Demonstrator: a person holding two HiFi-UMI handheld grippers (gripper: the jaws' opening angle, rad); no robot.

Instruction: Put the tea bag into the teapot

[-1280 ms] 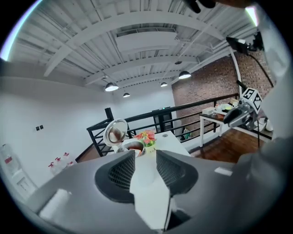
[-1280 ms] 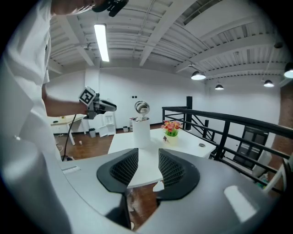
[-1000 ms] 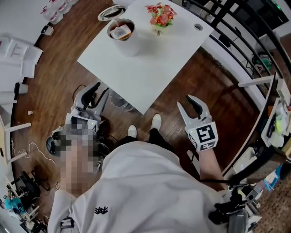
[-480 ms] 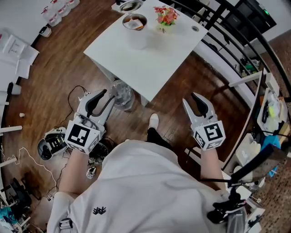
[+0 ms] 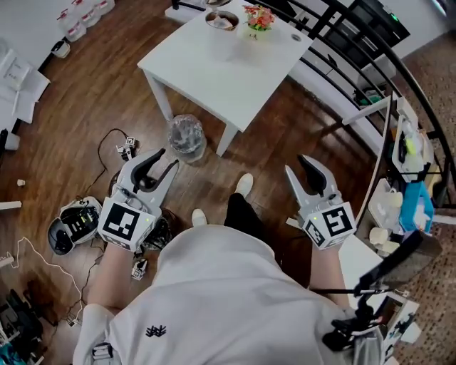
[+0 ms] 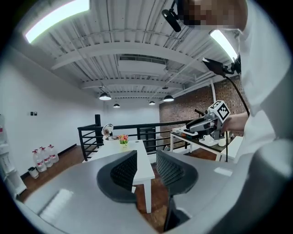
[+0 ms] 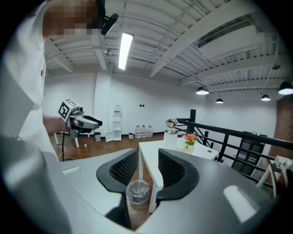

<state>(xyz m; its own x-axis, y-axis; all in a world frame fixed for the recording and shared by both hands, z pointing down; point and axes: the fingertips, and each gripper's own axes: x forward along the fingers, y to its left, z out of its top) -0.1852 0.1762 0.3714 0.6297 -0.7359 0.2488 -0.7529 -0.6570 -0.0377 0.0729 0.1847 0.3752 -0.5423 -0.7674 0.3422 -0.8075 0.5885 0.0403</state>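
Wooden flooring surrounds a white table (image 5: 214,71), which sits at 12 o'clock in the head view, well apart from the person.

Tea bag: not made out in any view. It is in neither gripper, and the pot's opening is too small to read, so I cannot tell whether it already lies inside.

Teapot (image 5: 222,21): stands on the far part of the table, lid off, just beside a small pot of flowers (image 5: 259,16) at its 3 o'clock.

Handling, as judged: a tea bag is light, soft and thin-walled. It tears or crushes under a hard pinch and offers little to press against. Best taken at the top fold or by the tag, if it has one, with a gentle closing, and lowered straight into the opening.

Left gripper (image 5: 166,158): at 8 o'clock, close to the body, jaws spread, nothing between them.

Right gripper (image 5: 294,164): at 4 o'clock, jaws likewise spread and empty.

Surroundings: a clear bin (image 5: 187,137) stands on the floor beside the near table leg, and a black railing (image 5: 342,43) runs past at 1 o'clock.

Assessment: no handling is under way.
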